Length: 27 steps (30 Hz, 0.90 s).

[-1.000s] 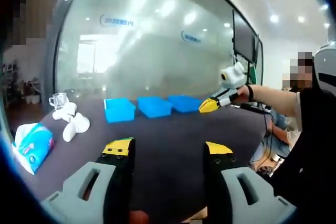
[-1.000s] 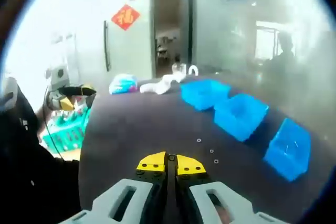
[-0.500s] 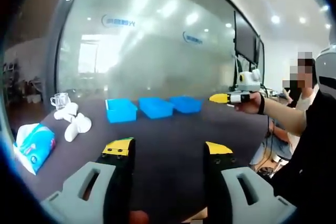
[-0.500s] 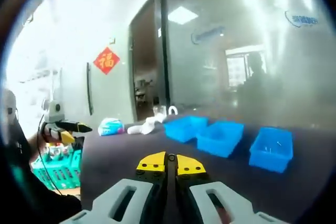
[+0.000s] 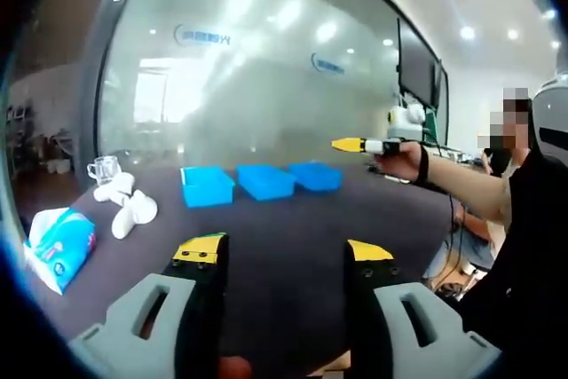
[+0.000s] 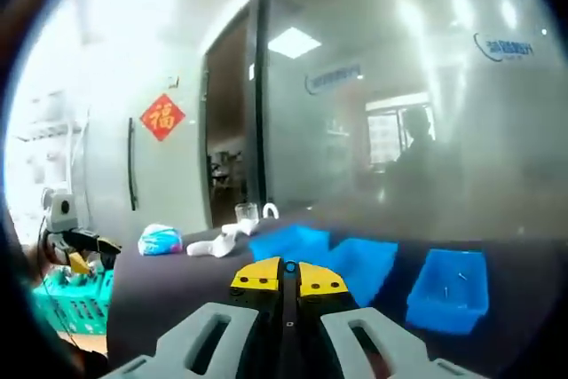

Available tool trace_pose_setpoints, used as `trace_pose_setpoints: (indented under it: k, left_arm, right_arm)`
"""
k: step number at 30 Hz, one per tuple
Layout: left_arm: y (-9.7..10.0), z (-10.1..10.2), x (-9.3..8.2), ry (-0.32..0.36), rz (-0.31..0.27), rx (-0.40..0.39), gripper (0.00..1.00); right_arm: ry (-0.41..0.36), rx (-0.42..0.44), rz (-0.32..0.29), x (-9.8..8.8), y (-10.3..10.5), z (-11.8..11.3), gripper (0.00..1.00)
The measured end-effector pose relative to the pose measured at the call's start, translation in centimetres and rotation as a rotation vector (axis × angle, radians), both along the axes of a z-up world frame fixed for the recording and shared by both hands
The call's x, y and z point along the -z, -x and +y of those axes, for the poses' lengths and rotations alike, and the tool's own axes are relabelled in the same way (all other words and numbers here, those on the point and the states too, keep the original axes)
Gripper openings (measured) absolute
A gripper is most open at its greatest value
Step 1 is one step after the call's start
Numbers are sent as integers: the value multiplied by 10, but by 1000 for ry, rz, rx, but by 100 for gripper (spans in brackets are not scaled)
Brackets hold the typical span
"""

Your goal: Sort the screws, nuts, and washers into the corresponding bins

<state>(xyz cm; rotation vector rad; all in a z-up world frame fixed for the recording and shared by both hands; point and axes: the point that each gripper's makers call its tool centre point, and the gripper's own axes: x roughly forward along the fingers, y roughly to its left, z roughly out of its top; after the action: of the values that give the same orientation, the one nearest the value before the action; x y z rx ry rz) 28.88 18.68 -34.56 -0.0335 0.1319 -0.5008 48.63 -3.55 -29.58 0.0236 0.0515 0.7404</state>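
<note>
I judged I was carrying a small dark piece, pinched in my right tool (image 6: pixel 289 278), toward the three blue bins (image 6: pixel 448 288) along the surface's (image 5: pixel 293 228) far edge, my left tool (image 5: pixel 284 255) spread and idle.

You have three open blue bins (image 5: pixel 264 181) in a row near the desk's far edge; the rightmost bin (image 6: pixel 448 288) holds a few small fasteners.
</note>
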Motion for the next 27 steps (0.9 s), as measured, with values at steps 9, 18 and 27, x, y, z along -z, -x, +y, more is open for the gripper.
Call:
trace_pose_setpoints:
  k: [9, 18, 27]
  left_arm:
    - [0, 2, -3, 2, -5, -4, 51]
    - [2, 1, -5, -1, -1, -6, 51]
    - [3, 0, -8, -13, -3, -10, 51]
  right_arm:
    - [29, 90, 27, -3, -68, 16, 2]
    - [116, 125, 61, 12, -114, 39, 2]
    - [158, 165, 67, 21, -149, 46, 2]
